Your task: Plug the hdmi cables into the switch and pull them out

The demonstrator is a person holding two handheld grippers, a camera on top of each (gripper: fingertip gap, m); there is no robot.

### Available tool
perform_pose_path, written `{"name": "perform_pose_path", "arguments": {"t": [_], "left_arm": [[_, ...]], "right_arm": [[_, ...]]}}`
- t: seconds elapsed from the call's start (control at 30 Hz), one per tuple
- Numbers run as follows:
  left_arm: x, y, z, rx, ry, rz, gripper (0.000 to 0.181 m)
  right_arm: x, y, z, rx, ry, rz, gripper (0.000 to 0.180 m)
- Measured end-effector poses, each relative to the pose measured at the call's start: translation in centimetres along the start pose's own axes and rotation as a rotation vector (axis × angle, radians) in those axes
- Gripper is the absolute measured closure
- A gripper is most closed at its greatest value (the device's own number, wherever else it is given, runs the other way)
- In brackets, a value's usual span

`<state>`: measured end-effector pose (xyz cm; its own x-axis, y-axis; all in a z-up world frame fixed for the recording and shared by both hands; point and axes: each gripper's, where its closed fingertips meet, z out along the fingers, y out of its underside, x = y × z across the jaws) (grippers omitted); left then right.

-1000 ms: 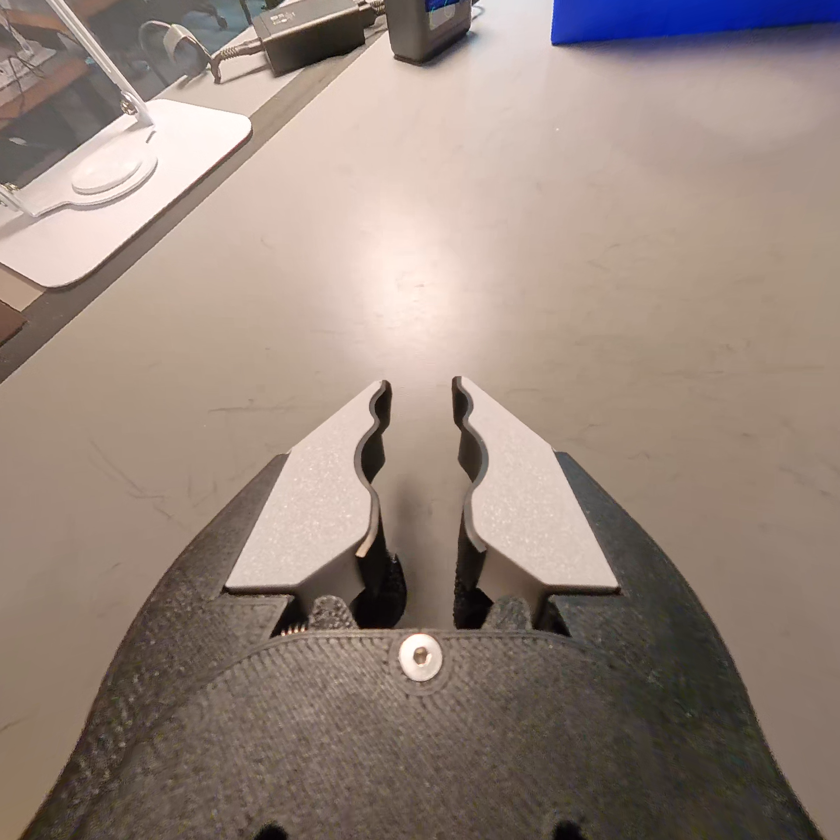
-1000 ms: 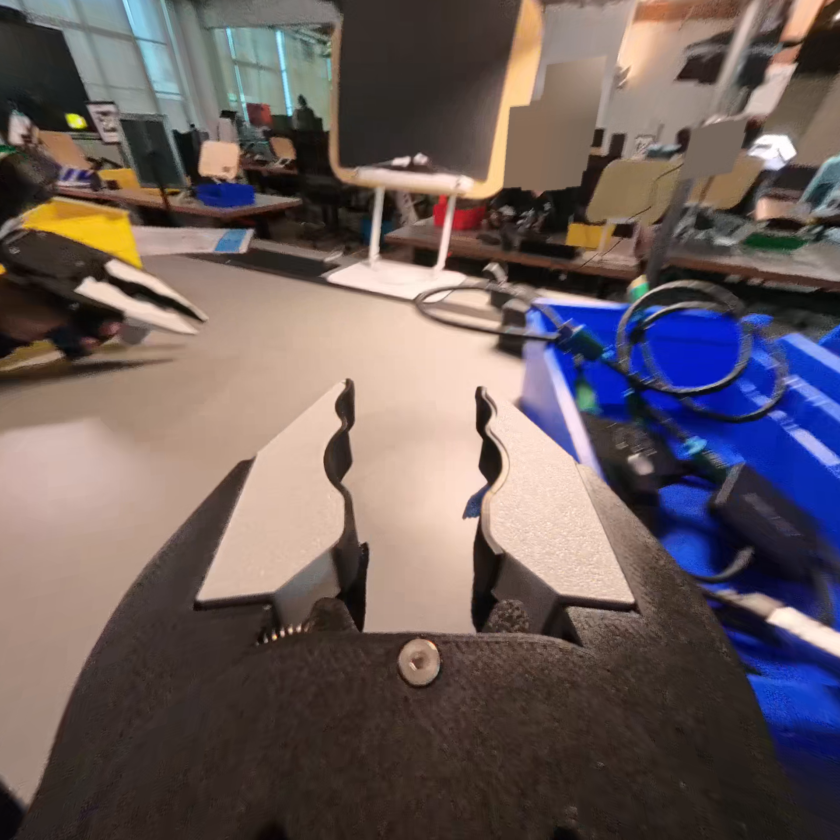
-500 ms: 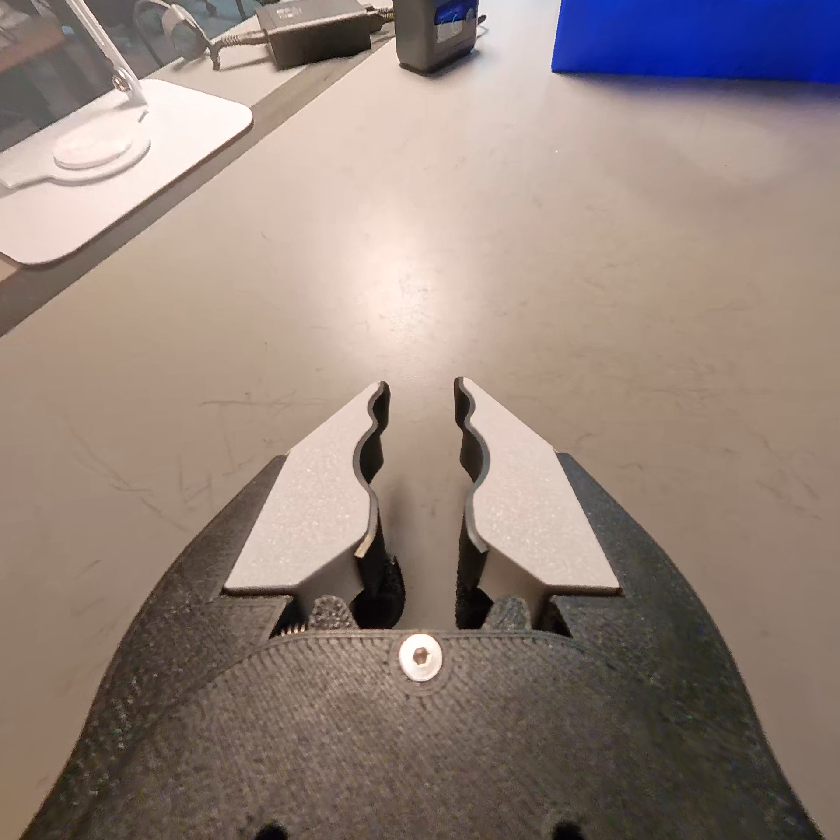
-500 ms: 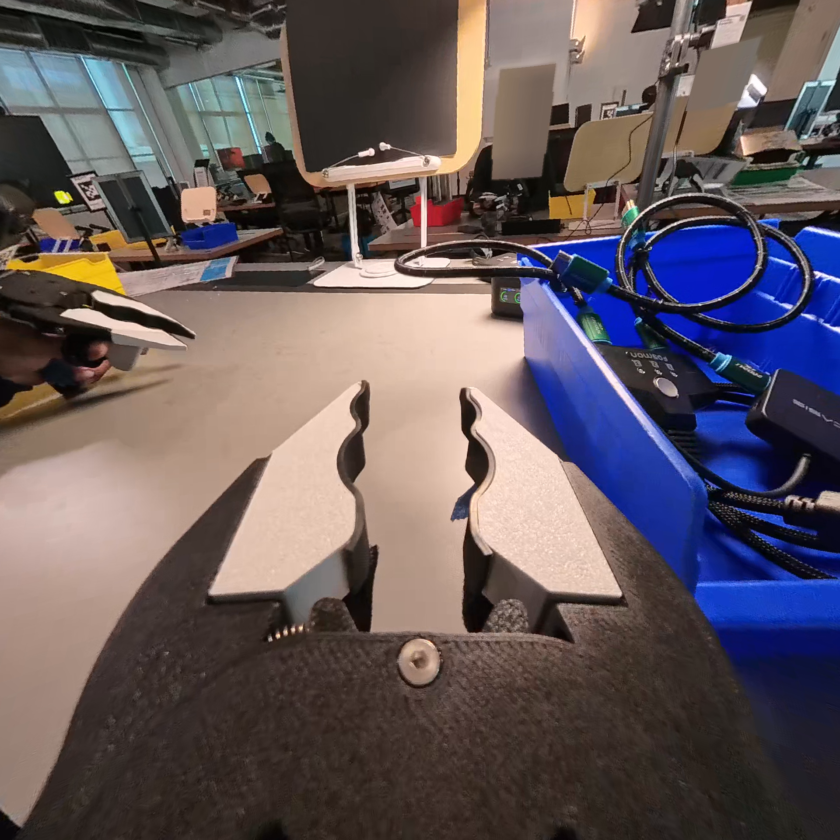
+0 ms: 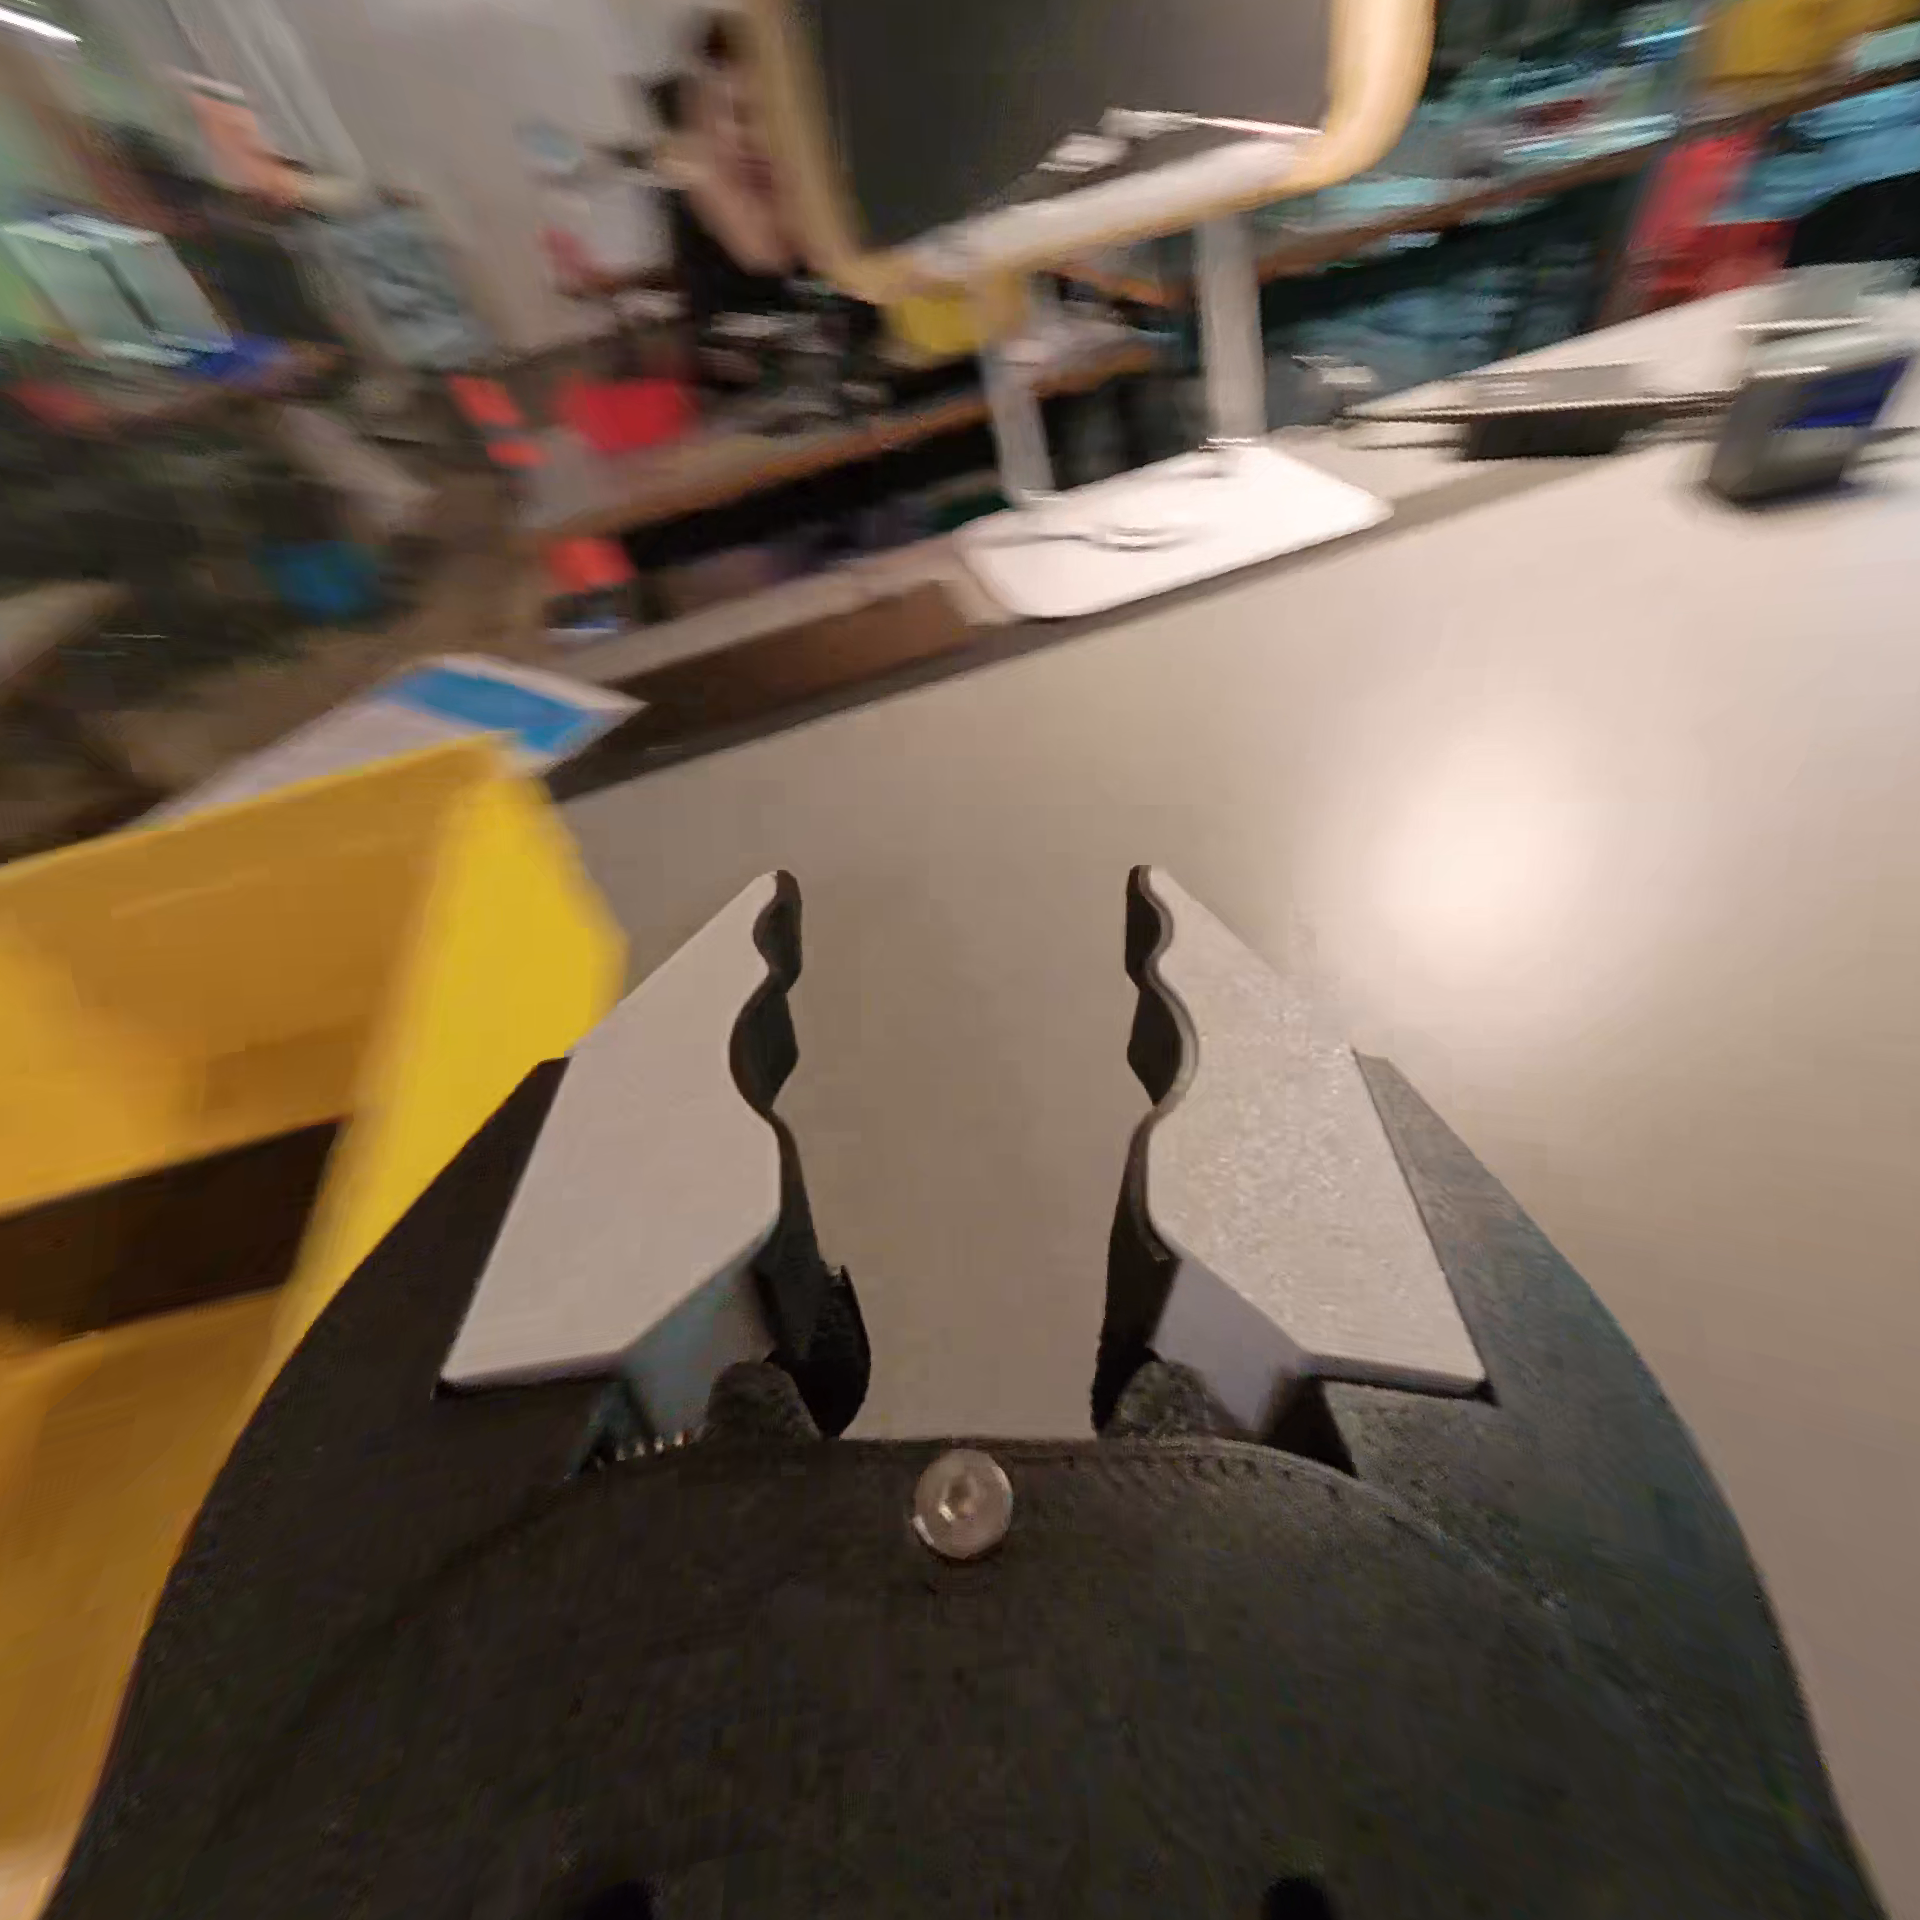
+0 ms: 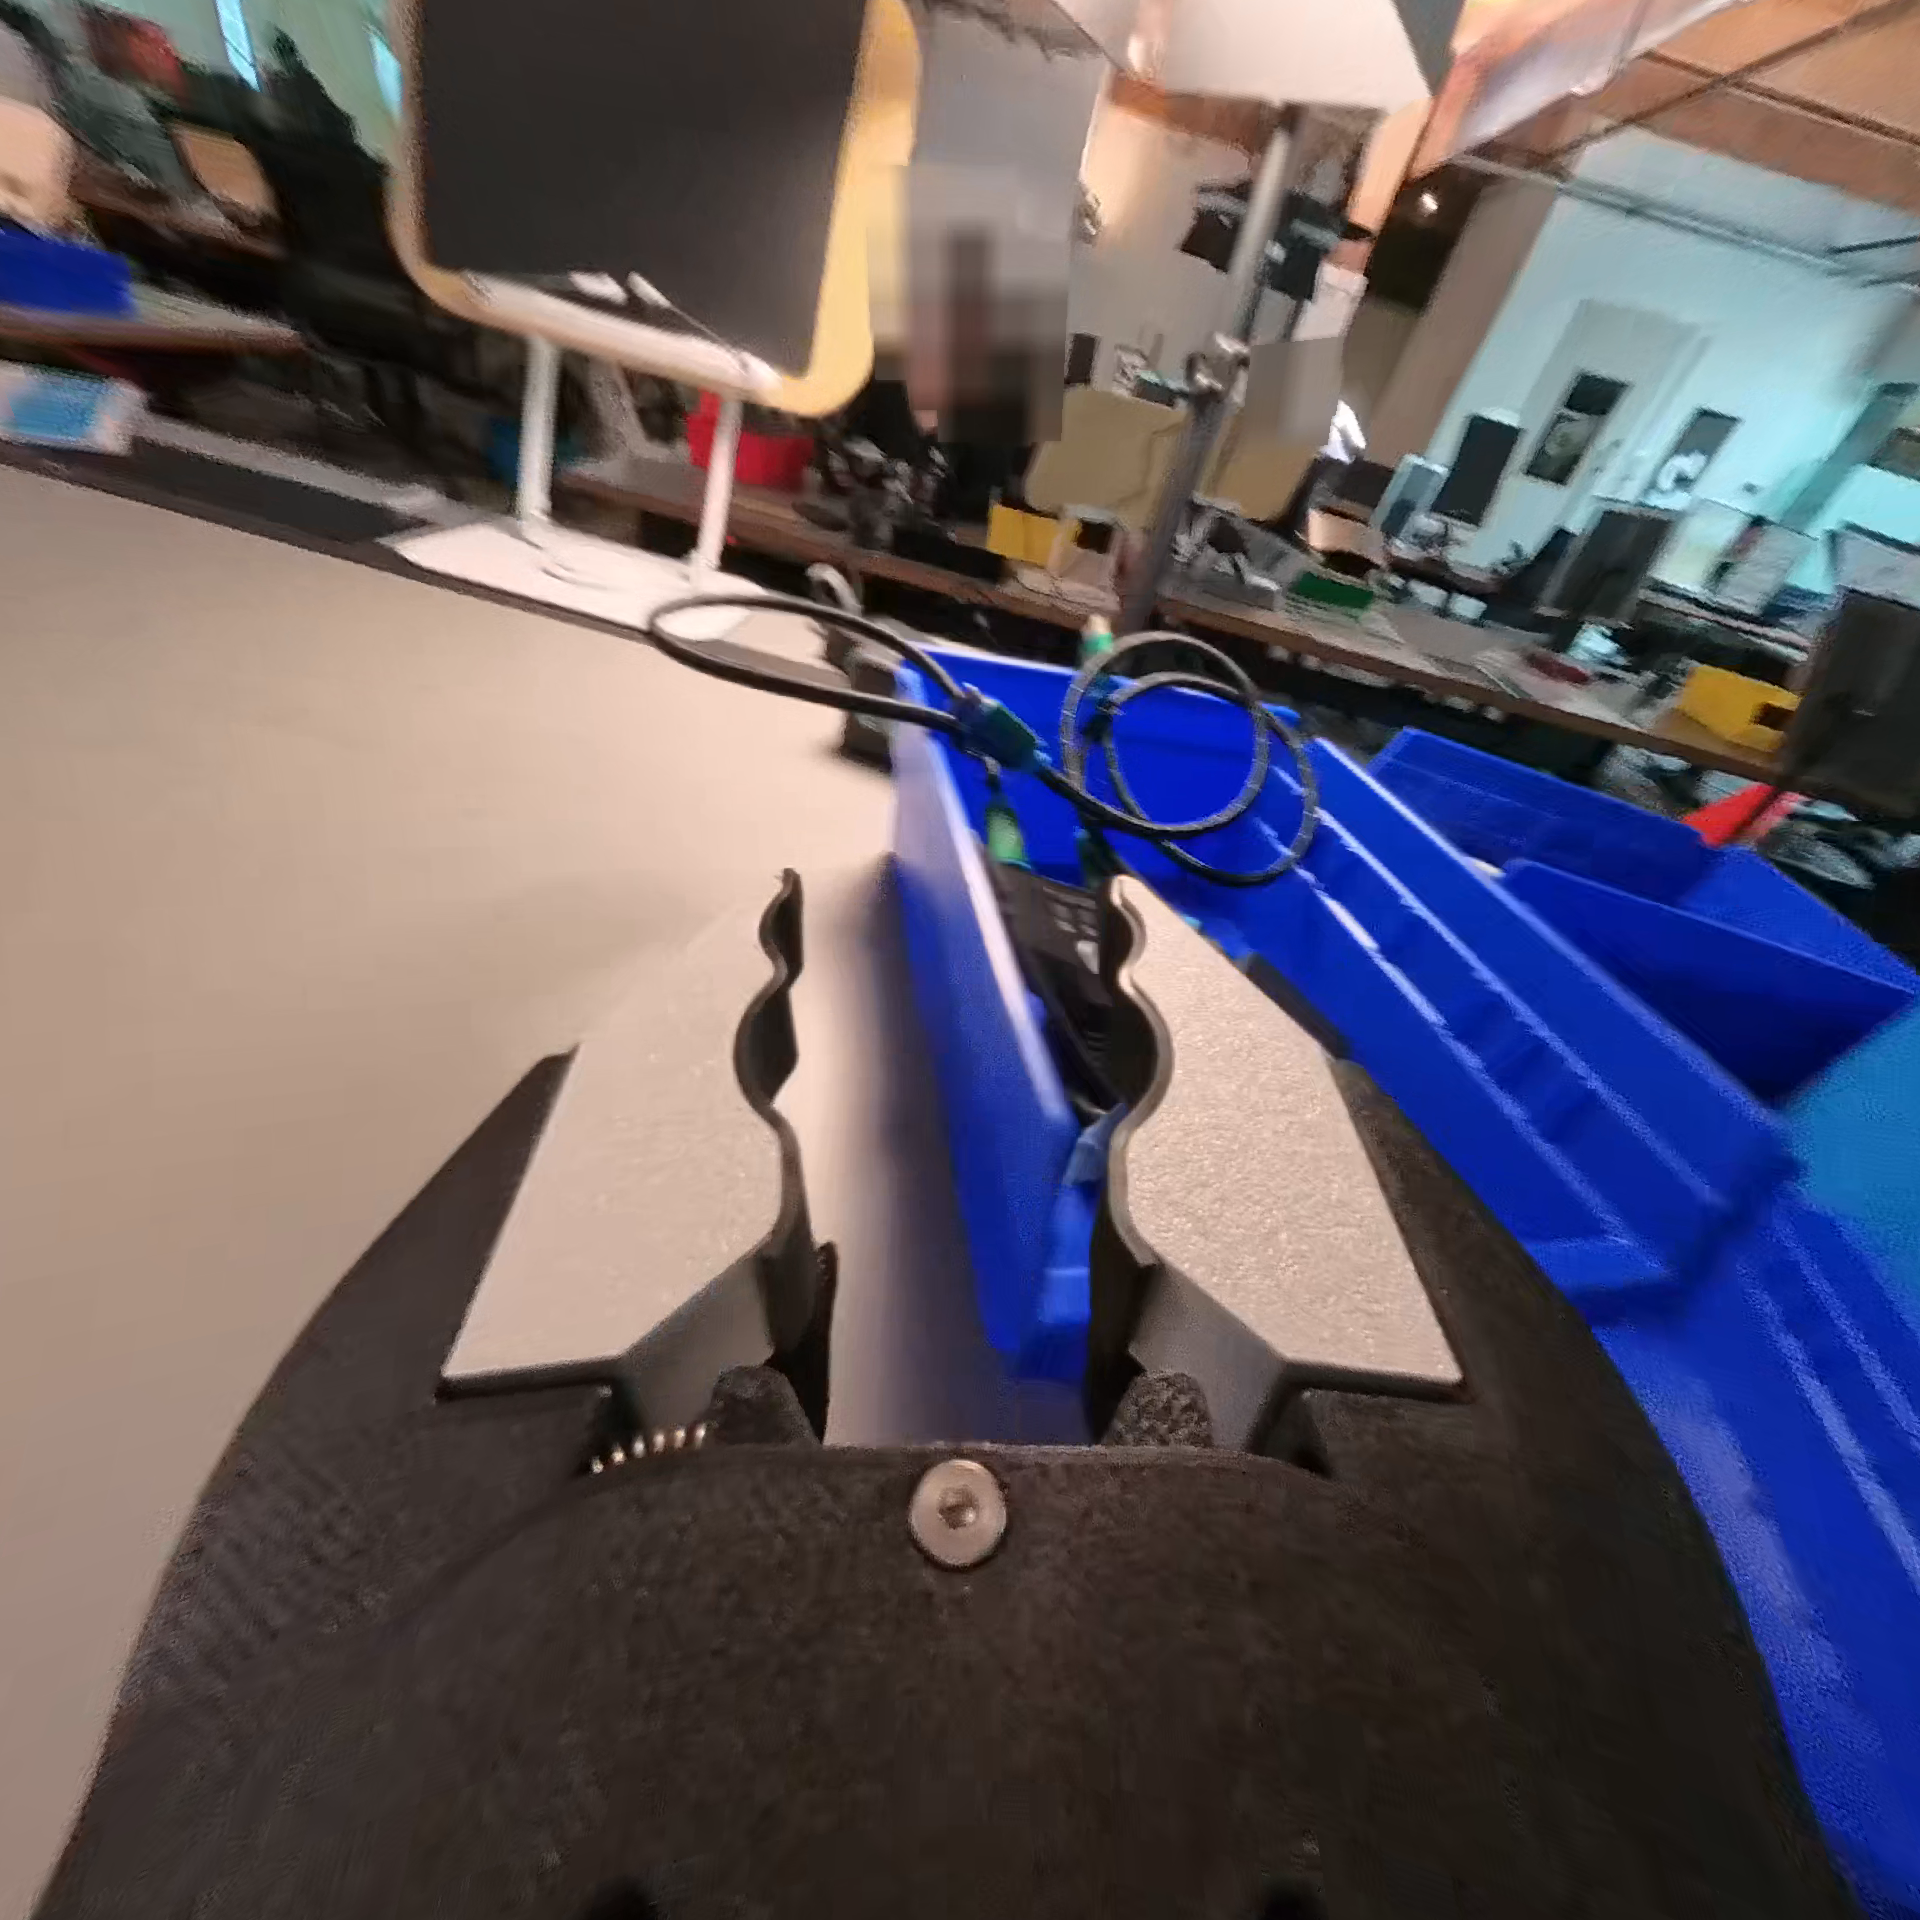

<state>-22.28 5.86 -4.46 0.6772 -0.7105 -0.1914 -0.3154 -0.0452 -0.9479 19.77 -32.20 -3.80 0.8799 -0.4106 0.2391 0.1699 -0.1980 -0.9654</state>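
Note:
In the right wrist view a blue bin (image 6: 966, 997) stands on the grey table. In it lie a black HDMI switch (image 6: 1060, 935) and black HDMI cables (image 6: 1174, 748) with green plugs, coiled and arching over the rim. My right gripper (image 6: 956, 894) is open and empty, held above the table with the bin's near wall between its fingers in the picture. My left gripper (image 5: 961, 894) is open and empty above the bare table. The bin and the cables do not show in the left wrist view.
A yellow bin (image 5: 239, 1039) is close on the left of my left gripper. A white lamp base (image 5: 1164, 530) and a small grey device (image 5: 1808, 426) stand at the table's far edge. More blue bins (image 6: 1621, 862) lie right of the cable bin. There is about 55 centimeters between the tips of the two grippers. Measured from the fingertips, the black HDMI switch (image 6: 1060, 935) is 15 centimeters or so from the right gripper and 55 centimeters from the left.
Both grippers have opened wider. The left one has tilted up and swung left, so the yellow bin has come into view. The right one has swung toward the blue bin.

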Motion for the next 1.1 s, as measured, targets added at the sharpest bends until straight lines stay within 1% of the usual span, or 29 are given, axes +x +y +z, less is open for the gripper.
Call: {"name": "perform_pose_path", "arguments": {"t": [0.07, 0.1, 0.17, 0.23, 0.27, 0.3, 0.37, 0.4, 0.43, 0.47, 0.5, 0.57, 0.73, 0.9, 1.1], "left_arm": [[-6.2, 0.6, -3.9, -0.022, -0.249, 0.013, 0.111], [-8.6, 1.4, -5.5, -0.056, -0.325, -0.005, 0.103], [-11.8, 4.3, -7.3, -0.162, -0.379, -0.059, 0.092], [-13.0, 7.9, -7.7, -0.296, -0.352, -0.104, 0.085], [-13.3, 8.9, -7.7, -0.313, -0.345, -0.106, 0.087], [-13.3, 9.6, -7.6, -0.313, -0.335, -0.100, 0.098], [-13.3, 10.2, -7.2, -0.293, -0.319, -0.074, 0.135], [-13.2, 10.3, -6.9, -0.272, -0.301, -0.055, 0.148], [-12.7, 10.1, -6.7, -0.245, -0.268, -0.041, 0.160], [-12.0, 10.0, -6.5, -0.222, -0.229, -0.038, 0.177], [-12.0, 10.1, -6.5, -0.205, -0.236, -0.048, 0.177], [-11.0, 9.9, -6.8, -0.166, -0.199, -0.039, 0.178], [-6.8, 9.5, -8.4, -0.117, -0.078, 0.090, 0.177], [-1.9, 9.1, -10.5, -0.061, 0.170, 0.157, 0.177], [3.9, 8.8, -13.9, 0.040, 0.555, 0.153, 0.177]], "right_arm": [[1.3, 1.3, 0.5, -0.102, 0.003, -0.013, 0.109], [1.4, 2.4, 0.9, -0.162, -0.016, -0.006, 0.103], [1.1, 4.6, 1.7, -0.271, -0.066, 0.005, 0.090], [0.7, 6.0, 2.3, -0.318, -0.078, -0.005, 0.091], [0.7, 6.3, 2.7, -0.321, -0.073, -0.012, 0.098], [0.7, 6.5, 3.0, -0.318, -0.064, -0.016, 0.112], [0.4, 6.5, 3.4, -0.302, -0.057, -0.014, 0.147], [0.4, 6.5, 3.5, -0.294, -0.052, -0.006, 0.160], [0.5, 6.5, 3.5, -0.289, -0.042, 0.003, 0.167], [0.4, 6.5, 3.4, -0.286, -0.048, 0.015, 0.172], [0.2, 6.5, 3.3, -0.282, -0.060, 0.034, 0.173], [-0.3, 6.4, 2.7, -0.269, -0.078, 0.061, 0.173], [-2.5, 6.0, 0.9, -0.246, -0.179, 0.064, 0.174], [-4.5, 5.5, 0.6, -0.228, -0.259, 0.035, 0.173], [-6.8, 4.9, 1.5, -0.212, -0.361, 0.019, 0.172]]}}
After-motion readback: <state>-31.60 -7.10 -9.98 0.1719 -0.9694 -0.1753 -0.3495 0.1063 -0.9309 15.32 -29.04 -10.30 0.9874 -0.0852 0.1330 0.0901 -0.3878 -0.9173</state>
